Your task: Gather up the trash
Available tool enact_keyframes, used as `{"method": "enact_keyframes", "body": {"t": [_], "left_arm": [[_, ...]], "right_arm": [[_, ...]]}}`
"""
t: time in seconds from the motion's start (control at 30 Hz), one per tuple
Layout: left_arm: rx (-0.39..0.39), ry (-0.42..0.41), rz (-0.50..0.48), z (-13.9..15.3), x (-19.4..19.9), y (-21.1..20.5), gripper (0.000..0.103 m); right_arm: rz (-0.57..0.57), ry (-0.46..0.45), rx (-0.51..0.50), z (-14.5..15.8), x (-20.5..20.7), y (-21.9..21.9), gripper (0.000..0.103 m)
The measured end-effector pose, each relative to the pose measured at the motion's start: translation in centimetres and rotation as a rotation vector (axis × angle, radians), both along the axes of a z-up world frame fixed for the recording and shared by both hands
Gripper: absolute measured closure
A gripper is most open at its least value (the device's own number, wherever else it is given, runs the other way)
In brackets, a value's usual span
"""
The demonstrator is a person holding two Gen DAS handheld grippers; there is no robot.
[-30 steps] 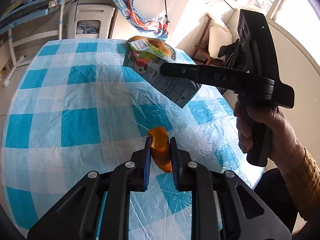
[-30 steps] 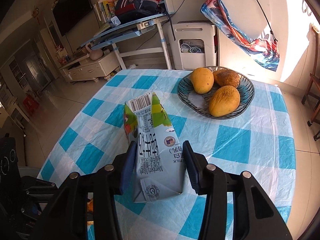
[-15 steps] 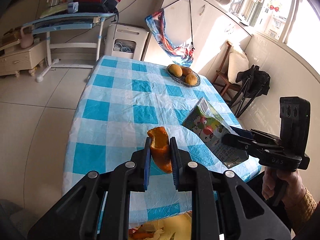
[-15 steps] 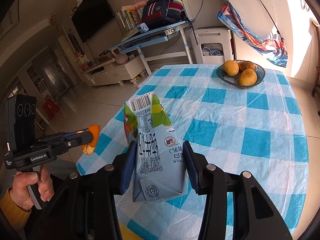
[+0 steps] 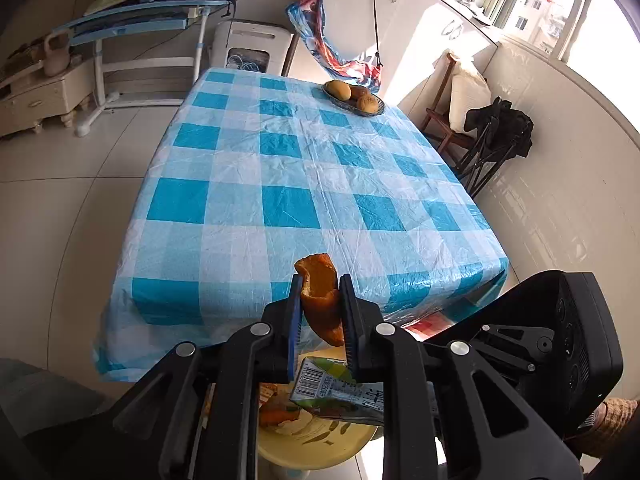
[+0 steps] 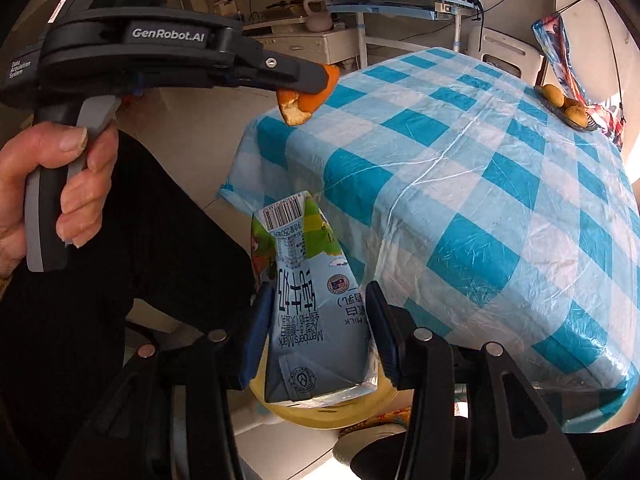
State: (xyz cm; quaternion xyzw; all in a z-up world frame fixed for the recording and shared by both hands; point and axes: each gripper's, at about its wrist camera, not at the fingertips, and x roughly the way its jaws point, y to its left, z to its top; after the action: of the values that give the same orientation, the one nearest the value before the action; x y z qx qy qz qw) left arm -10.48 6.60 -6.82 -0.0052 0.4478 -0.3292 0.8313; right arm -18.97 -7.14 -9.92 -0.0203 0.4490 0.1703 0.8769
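My left gripper (image 5: 319,300) is shut on an orange peel (image 5: 320,292), held in the air off the near edge of the table; it shows in the right wrist view (image 6: 316,84) with the peel (image 6: 302,104) at its tips. My right gripper (image 6: 316,320) is shut on a blue and green milk carton (image 6: 308,300), held over a yellow bin (image 6: 320,412) beside the table. In the left wrist view the carton (image 5: 336,388) lies just below my left gripper, above the yellow bin (image 5: 316,444), which holds scraps.
The table with a blue and white checked cloth (image 5: 304,184) fills the middle, also in the right wrist view (image 6: 480,184). A bowl of mangoes (image 5: 354,94) stands at its far end. A chair with a black bag (image 5: 496,136) is at the right, a desk (image 5: 140,24) at the back.
Both grippers have drawn back off the table to its near edge, still holding peel and carton. The carton has dropped low, over the yellow bin, under my left gripper.
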Motion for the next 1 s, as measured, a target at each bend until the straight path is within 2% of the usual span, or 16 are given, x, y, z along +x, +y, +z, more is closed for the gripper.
{"method": "enact_keyframes", "body": {"t": [0.07,0.2,0.3,0.4,0.47,0.5,0.57,0.6,0.63,0.73,0.83,1.0], "left_arm": [[0.023,0.023,-0.024,-1.1,-1.1,-0.4,0.086],[0.082,0.074,-0.083,-3.3,-2.7,-1.1,0.086],[0.13,0.133,-0.153,-5.1,-3.5,-1.9,0.086],[0.162,0.175,-0.199,-6.5,-3.9,-2.7,0.085],[0.165,0.143,-0.194,-6.1,-4.2,-2.8,0.082],[0.156,0.12,-0.183,-5.6,-4.2,-2.7,0.075],[0.128,0.05,-0.138,-4.2,-4.2,-2.2,0.053],[0.121,0.007,-0.103,-3.3,-4.2,-1.9,0.034],[0.117,-0.037,-0.064,-2.4,-4.2,-1.6,0.023],[0.074,-0.119,0.018,-0.4,-3.8,-0.4,0.014],[0.076,-0.205,0.108,1.0,-3.7,0.4,0.008],[0.109,-0.301,0.194,3.1,-3.3,0.6,0.007]], "right_arm": [[-0.069,-0.056,0.015,1.1,-0.7,-1.1,0.045],[-0.284,-0.215,0.063,4.0,-2.3,-4.2,0.031],[-0.398,-0.31,0.127,5.4,-3.1,-6.2,0.026],[-0.461,-0.366,0.157,6.0,-3.2,-7.2,0.023],[-0.486,-0.368,0.154,5.9,-3.0,-7.5,0.019],[-0.492,-0.365,0.151,5.8,-2.8,-7.5,0.019],[-0.497,-0.362,0.14,5.7,-2.9,-7.4,0.019],[-0.497,-0.364,0.131,5.7,-2.9,-7.3,0.017],[-0.494,-0.369,0.12,5.7,-3.0,-7.2,0.017],[-0.485,-0.379,0.088,5.7,-3.3,-6.7,0.014],[-0.481,-0.384,0.062,5.6,-3.5,-6.5,0.014],[-0.483,-0.384,0.033,5.4,-3.5,-6.3,0.013]]}}
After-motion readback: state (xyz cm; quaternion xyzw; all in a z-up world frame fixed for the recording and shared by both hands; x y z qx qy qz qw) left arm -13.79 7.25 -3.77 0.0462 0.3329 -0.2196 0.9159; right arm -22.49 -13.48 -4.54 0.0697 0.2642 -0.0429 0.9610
